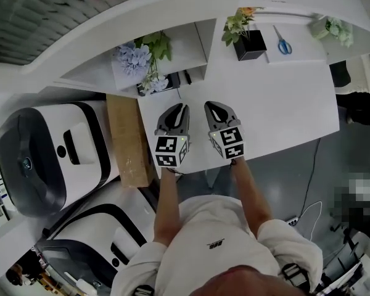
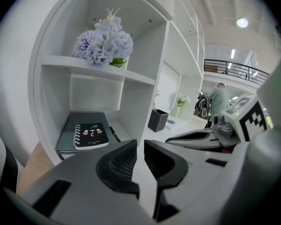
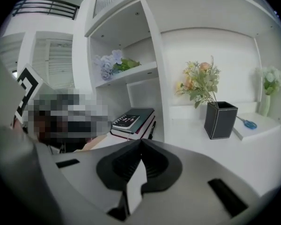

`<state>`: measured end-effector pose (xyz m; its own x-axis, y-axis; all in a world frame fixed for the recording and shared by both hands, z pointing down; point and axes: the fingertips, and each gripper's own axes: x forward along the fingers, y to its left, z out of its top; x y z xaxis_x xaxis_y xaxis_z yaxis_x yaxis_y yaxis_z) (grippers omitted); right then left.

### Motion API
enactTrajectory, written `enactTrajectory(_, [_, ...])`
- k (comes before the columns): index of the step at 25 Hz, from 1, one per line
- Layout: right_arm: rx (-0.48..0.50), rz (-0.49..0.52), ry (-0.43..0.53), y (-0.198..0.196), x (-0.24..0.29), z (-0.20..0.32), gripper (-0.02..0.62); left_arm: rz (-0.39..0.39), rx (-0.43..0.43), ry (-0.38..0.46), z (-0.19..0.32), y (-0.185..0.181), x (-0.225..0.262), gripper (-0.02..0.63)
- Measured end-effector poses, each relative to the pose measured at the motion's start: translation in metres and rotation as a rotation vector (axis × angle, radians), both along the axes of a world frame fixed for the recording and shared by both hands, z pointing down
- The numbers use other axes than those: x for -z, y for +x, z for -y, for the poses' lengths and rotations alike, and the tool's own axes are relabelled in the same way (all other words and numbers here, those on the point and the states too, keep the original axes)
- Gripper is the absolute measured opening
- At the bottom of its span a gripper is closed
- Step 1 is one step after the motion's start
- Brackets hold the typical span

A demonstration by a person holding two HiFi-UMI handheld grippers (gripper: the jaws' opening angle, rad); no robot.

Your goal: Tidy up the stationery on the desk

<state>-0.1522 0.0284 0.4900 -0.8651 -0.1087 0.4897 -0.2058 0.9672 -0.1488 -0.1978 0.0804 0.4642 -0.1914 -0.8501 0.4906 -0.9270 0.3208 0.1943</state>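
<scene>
On the white desk (image 1: 283, 103) a black pen holder (image 1: 250, 45) stands with flowers in it, and blue scissors (image 1: 283, 42) lie on a low step to its right. A spiral notebook (image 2: 90, 136) rests on a stack of books in the lower shelf cubby, with a black pen (image 2: 114, 134) beside it. My left gripper (image 1: 183, 108) hovers over the desk's front with a narrow gap between its jaws, which hold nothing. My right gripper (image 1: 208, 105) sits beside it, tips touching, empty. In the right gripper view, the notebook stack (image 3: 131, 121), holder (image 3: 220, 120) and scissors (image 3: 247, 123) lie ahead.
Purple flowers (image 1: 132, 57) sit on the upper shelf and a pale plant (image 1: 333, 26) at the far right. A cardboard box (image 1: 128, 140) and white machines (image 1: 49, 159) stand left of the desk. A person (image 2: 218, 102) stands far off.
</scene>
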Motion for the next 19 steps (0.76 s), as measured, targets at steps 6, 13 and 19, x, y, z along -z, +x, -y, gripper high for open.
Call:
enactTrajectory(6, [0.01,0.026,0.017,0.019,0.035,-0.011,-0.005,0.024,-0.017,0.025,-0.01,0.013,0.026,0.0])
enactTrajectory(13, [0.007,0.042,0.029,0.034,0.058,-0.03,-0.005,0.028,-0.034,0.06,-0.031,0.03,0.049,0.0])
enactTrajectory(19, [-0.005,0.054,0.031,0.038,0.068,-0.045,-0.005,0.048,-0.028,0.078,-0.051,0.033,0.057,0.0])
